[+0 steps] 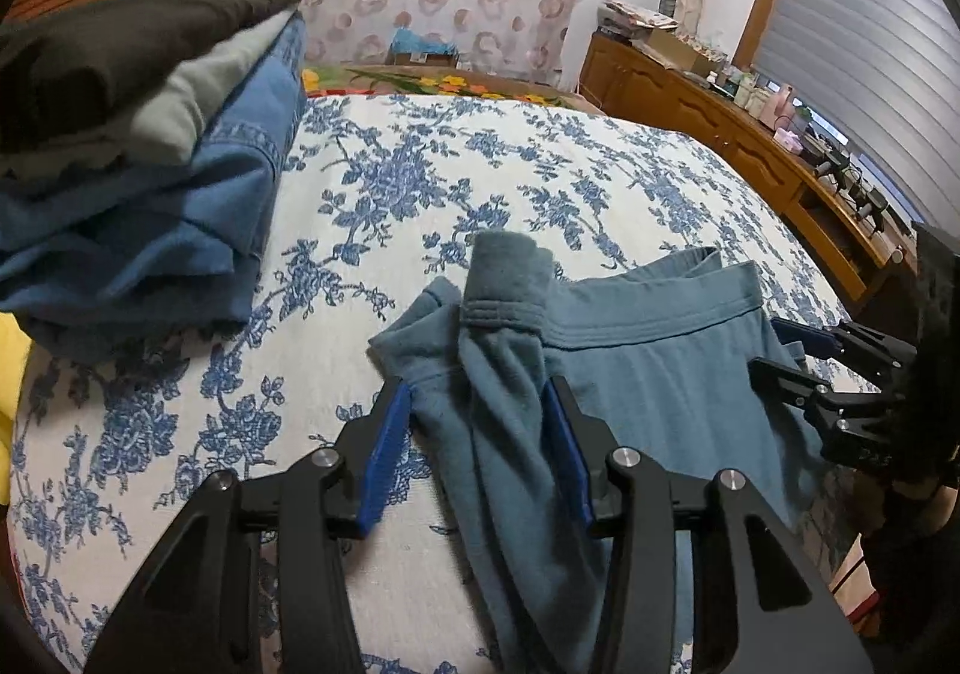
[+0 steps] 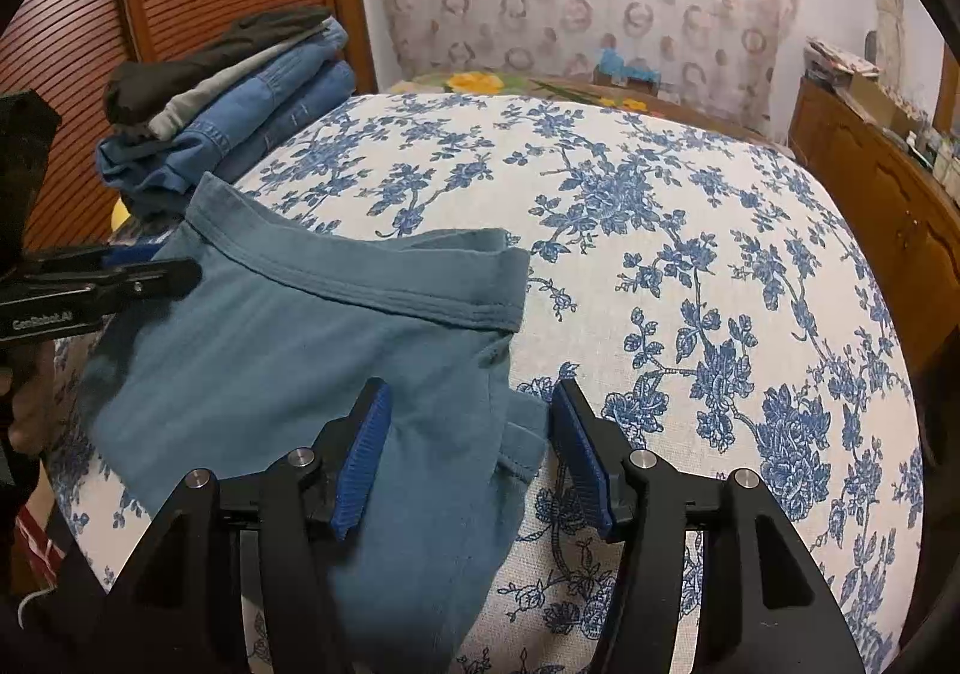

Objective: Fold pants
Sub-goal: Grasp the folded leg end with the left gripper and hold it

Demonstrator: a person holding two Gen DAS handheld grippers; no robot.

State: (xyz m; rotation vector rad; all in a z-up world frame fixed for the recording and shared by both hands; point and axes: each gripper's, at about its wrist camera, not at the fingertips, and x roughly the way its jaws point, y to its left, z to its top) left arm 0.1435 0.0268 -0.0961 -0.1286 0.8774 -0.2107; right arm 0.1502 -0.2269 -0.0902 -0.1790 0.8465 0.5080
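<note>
left tongs (image 1: 477, 428): jaws apart, a bunched ridge of the teal pants (image 1: 648, 374) between the pads, not pinched. right tongs (image 2: 471, 434): jaws apart astride the pants' side edge (image 2: 336, 374), not gripping. pants lie on the bed (image 2: 690, 266), waistband on the far side. judged: soft, light, limp knit that sags and creeps; best taken at the stitched waistband corners or hems. count: one pair to fold, two tongs. far left, one stack of folded clothes (image 2: 240, 104), about four garments.
</note>
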